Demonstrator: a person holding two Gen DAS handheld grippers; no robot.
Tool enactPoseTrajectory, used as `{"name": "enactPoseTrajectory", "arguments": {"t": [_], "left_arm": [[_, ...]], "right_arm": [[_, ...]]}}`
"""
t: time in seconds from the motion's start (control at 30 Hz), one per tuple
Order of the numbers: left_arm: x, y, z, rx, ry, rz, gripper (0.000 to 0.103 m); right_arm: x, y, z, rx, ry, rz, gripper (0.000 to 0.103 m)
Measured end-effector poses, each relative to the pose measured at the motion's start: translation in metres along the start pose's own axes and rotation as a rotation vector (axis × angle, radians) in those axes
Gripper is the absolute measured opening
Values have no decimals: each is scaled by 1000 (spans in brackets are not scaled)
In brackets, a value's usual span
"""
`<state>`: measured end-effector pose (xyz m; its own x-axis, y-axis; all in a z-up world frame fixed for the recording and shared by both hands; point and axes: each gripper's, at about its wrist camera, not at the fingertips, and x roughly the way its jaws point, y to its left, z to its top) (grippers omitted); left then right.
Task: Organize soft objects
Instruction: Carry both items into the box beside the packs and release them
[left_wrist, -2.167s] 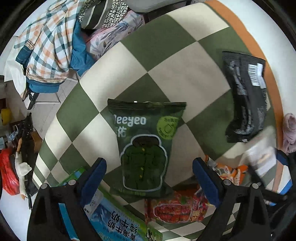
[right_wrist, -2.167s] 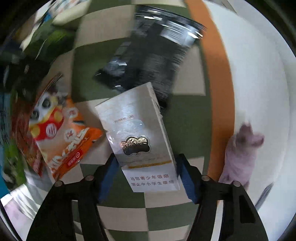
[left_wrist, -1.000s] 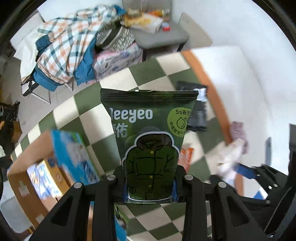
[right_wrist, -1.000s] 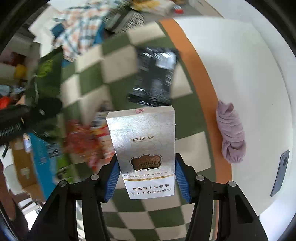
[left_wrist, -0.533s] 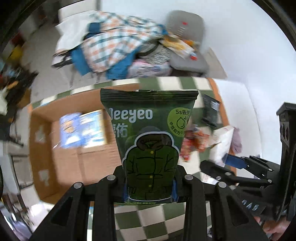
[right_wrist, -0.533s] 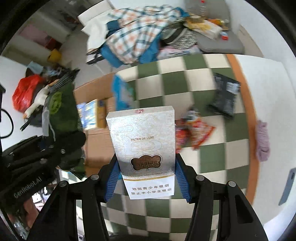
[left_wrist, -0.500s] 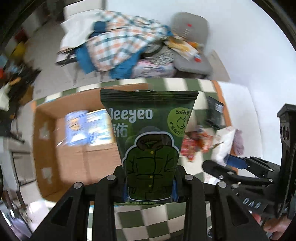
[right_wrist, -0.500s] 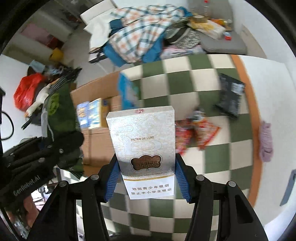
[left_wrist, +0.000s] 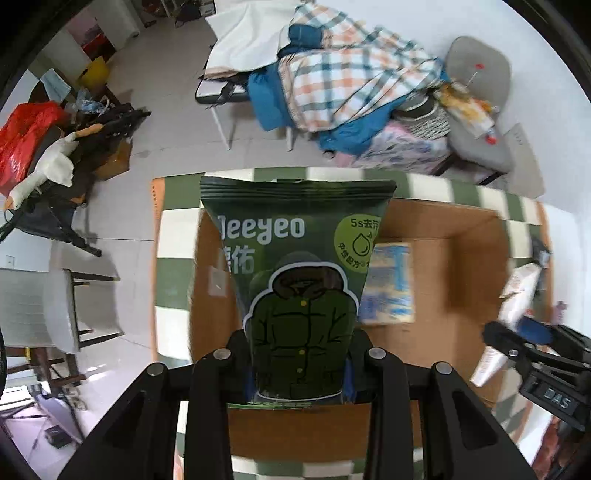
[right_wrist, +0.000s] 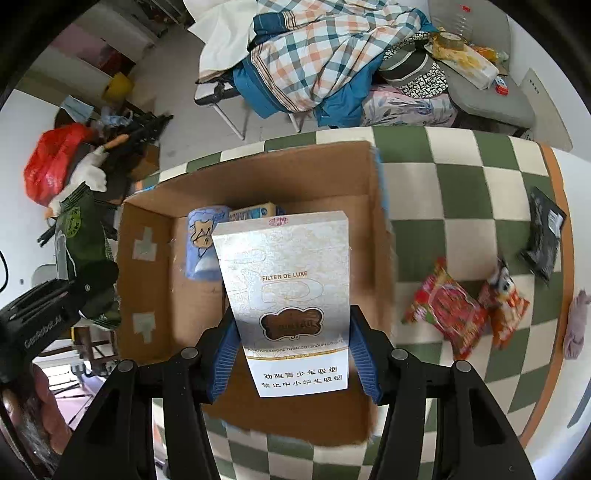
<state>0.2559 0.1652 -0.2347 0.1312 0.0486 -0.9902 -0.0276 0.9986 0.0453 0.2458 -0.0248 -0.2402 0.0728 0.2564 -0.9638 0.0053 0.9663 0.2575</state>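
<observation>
My left gripper (left_wrist: 297, 369) is shut on a dark green Deeyeo packet (left_wrist: 299, 266) and holds it upright above an open cardboard box (left_wrist: 443, 229). My right gripper (right_wrist: 293, 354) is shut on a silver-white carton (right_wrist: 288, 280) marked FILTER DE LUXE, also held above the box (right_wrist: 258, 173). The box holds a blue pack (right_wrist: 201, 243) and a small packet (right_wrist: 255, 212). The right gripper with its carton shows at the right of the left wrist view (left_wrist: 517, 295). The green packet shows at the left of the right wrist view (right_wrist: 79, 236).
On the green-and-white checkered mat (right_wrist: 461, 184) lie a red snack bag (right_wrist: 448, 306), an orange snack bag (right_wrist: 508, 306), a black pouch (right_wrist: 545, 232) and a purple cloth (right_wrist: 576, 325). Beyond the mat stand a chair piled with plaid clothes (left_wrist: 351, 81) and a grey seat (left_wrist: 476, 110).
Both grippers have moved left from the mat, bringing the green packet and the silver-white carton over the cardboard box. Both stay shut on their loads.
</observation>
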Motion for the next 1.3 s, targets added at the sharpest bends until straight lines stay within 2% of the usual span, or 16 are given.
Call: {"name": "enactPoseTrajectory", "arguments": {"t": [0.17, 0.33, 0.57, 0.67, 0.7, 0.77, 0.83, 0.87, 0.9, 0.93, 0.97, 1.07, 1.23, 1.3], "left_arm": [[46, 10, 17, 9, 90, 42, 31], [75, 12, 22, 17, 146, 78, 31], [91, 19, 31, -2, 201, 65, 34], [89, 25, 32, -27, 195, 49, 37], [87, 26, 32, -32, 191, 40, 40], [84, 27, 33, -40, 185, 36, 44], [78, 30, 32, -48, 174, 26, 44], [75, 31, 32, -52, 169, 23, 46], [72, 32, 32, -54, 163, 22, 47], [69, 32, 32, -57, 154, 17, 54], [64, 33, 30, -59, 140, 12, 67], [50, 33, 24, -56, 95, 14, 88], [33, 34, 3, -80, 35, -6, 91], [28, 34, -8, -95, 16, -13, 100]], "right_arm": [[33, 16, 21, -4, 26, -63, 58], [62, 20, 31, -4, 50, -128, 58], [86, 13, 41, 7, 64, -190, 59], [91, 10, 46, 18, 66, -192, 60], [91, 10, 46, 17, 67, -193, 60], [90, 10, 46, 23, 64, -189, 67], [87, 11, 46, 28, 57, -186, 78], [85, 12, 46, 28, 53, -181, 78], [84, 12, 45, 29, 50, -179, 78], [83, 13, 44, 29, 48, -176, 79], [80, 14, 43, 28, 47, -166, 79], [71, 18, 36, 16, 45, -156, 89], [60, 24, 18, -25, 36, -158, 103], [56, 26, 8, -41, 36, -171, 103]]}}
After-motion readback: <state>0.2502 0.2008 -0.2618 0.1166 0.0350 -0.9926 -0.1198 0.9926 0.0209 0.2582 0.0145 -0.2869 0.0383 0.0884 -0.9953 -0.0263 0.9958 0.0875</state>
